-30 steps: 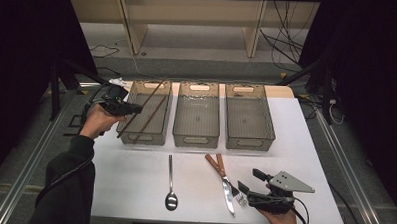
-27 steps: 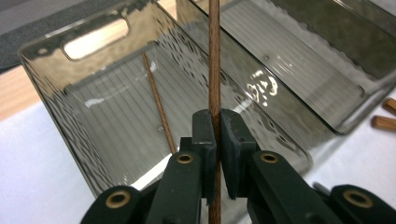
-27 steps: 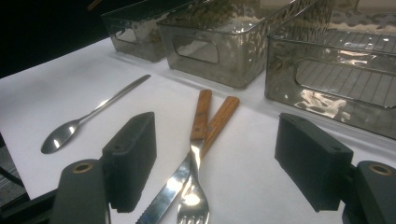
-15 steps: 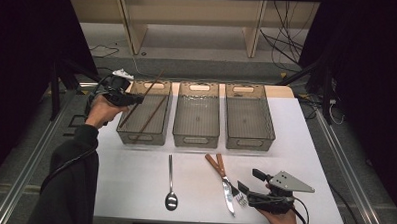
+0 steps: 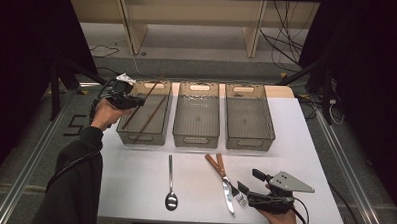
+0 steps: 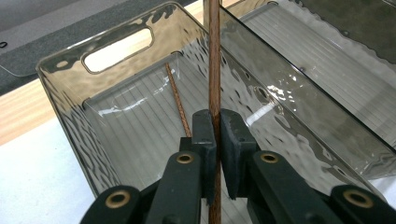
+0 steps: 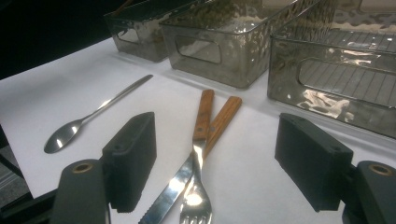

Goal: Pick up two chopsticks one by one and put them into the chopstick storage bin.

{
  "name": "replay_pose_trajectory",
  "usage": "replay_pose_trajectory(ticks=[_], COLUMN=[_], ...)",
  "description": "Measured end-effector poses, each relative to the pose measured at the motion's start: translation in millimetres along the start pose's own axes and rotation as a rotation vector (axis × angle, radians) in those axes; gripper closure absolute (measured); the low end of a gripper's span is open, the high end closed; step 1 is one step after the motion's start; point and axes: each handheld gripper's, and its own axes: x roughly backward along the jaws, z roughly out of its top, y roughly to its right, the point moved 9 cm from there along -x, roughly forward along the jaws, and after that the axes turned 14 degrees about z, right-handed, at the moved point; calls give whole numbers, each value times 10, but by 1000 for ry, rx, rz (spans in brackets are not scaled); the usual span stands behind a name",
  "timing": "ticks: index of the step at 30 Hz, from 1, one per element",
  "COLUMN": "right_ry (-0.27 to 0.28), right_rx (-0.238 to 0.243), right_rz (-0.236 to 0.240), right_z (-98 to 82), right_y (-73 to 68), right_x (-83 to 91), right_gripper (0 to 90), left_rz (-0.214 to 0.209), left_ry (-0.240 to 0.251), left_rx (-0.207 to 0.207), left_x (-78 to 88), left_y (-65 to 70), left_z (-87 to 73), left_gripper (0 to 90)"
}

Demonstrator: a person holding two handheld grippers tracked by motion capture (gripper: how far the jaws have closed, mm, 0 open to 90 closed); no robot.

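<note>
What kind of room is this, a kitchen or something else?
Probably a lab or recording workspace, not a kitchen: a white table in a dark room, loose cables on the floor behind, three identical bins lined up, and cutlery handled with a hand-held tool.

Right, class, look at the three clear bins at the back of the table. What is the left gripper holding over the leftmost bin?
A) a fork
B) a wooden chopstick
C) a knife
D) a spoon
B: the left gripper is shut on a thin wooden chopstick above the leftmost bin, while the spoon, fork and knife lie on the table.
</note>
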Motion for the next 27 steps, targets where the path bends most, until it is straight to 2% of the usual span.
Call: replay_pose_trajectory(ticks=[11,16,21,26,27], right_ry=[1,2,-2,-3,-3], right_rx=[-2,-2,-3,-3,-3], right_rz=[3,2,4,4,4], right_z=[2,4,-1,-3,-2], right_y=[-7,-11,-9,-10,-8], right_x=[-4,-1,-4,-7,-6], right_gripper=[298,298,298,298,298], left_rz=[24,32,41,50,58], left_ry=[-5,-37,-65,-68,-76], left_rx=[15,14,35,66,76], left_x=[-87,-180,-243,-206,-192], left_y=[8,18,3,2,4], left_z=[-62,-158,-251,-246,-235], left_gripper=[841,838,829,712,642])
